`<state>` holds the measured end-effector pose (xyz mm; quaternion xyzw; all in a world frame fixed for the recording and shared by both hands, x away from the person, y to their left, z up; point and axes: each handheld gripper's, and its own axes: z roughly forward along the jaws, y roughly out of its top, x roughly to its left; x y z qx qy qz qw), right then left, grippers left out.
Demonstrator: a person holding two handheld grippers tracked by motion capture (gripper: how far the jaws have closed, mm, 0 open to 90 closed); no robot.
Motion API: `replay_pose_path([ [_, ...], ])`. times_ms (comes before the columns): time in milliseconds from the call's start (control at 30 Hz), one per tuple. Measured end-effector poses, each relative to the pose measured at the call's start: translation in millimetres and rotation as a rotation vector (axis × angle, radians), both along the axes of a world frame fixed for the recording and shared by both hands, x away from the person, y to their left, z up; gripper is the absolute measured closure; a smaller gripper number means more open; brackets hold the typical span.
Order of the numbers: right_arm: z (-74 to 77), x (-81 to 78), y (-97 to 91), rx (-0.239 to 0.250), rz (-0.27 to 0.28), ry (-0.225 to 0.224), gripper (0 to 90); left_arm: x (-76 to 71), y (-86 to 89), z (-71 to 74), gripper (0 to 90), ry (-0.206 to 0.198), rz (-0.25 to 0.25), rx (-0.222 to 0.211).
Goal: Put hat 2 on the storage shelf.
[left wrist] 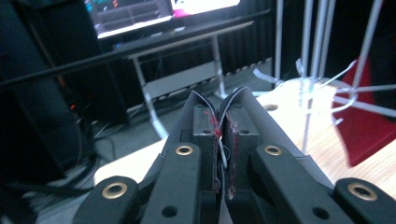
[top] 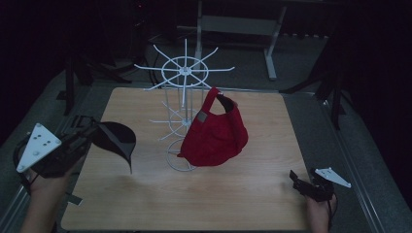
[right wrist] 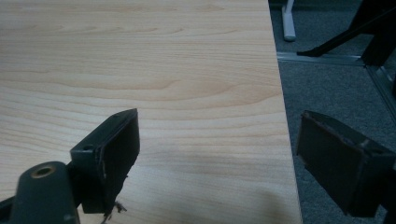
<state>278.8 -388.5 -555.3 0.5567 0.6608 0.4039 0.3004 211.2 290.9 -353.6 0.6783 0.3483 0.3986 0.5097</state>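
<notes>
A red cap (top: 214,133) hangs on a white wire rack (top: 184,73) that stands mid-table. At the table's left edge my left gripper (top: 94,128) is held up in the air, shut on the rim of a black cap (top: 116,141) that droops from it toward the rack. In the left gripper view the jaws (left wrist: 219,116) are pressed together on a thin edge of the cap's fabric (left wrist: 223,161), with the rack (left wrist: 310,70) and red cap (left wrist: 369,130) ahead to the right. My right gripper (top: 303,183) rests low at the table's front right corner, open (right wrist: 224,140) with nothing between its fingers.
The wooden table (top: 252,194) ends just right of the right gripper, with grey carpet (right wrist: 336,88) beyond. A white desk frame (top: 272,53) and dark stands (top: 335,92) are behind the table. A lit monitor (left wrist: 140,14) sits on a desk far ahead of the left gripper.
</notes>
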Motion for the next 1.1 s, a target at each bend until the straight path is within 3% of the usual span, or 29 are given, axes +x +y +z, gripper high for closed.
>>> replay_pose_path([
  [233, 0.0, -0.5, -0.5, 0.002, 0.007, -0.006, 13.6, 2.8, -3.3, 20.0, 85.2, -0.042, -0.136, -0.035],
  [367, 0.0, -0.5, -0.8, 0.007, 0.01, -0.006, 13.6, 4.0, 0.9, 34.1, 85.1, -0.041, -0.222, -0.077],
  [467, 0.0, -0.5, -1.1, 0.006, 0.011, -0.007, 13.6, 0.8, 2.8, 44.4, 85.1, -0.068, -0.29, -0.09],
  [767, 0.1, -1.3, -0.6, 0.003, 0.013, -0.01, 13.6, 8.8, -2.9, 68.8, 85.0, -0.089, -0.355, -0.062],
  [833, 0.1, -1.3, -0.7, 0.004, 0.013, -0.01, 13.6, 12.8, -5.5, 74.4, 85.1, -0.092, -0.389, -0.074],
  [1100, 0.0, -1.1, -0.8, 0.004, 0.014, -0.007, 13.6, 25.6, -23.5, 97.9, 85.0, -0.092, -0.424, -0.024],
])
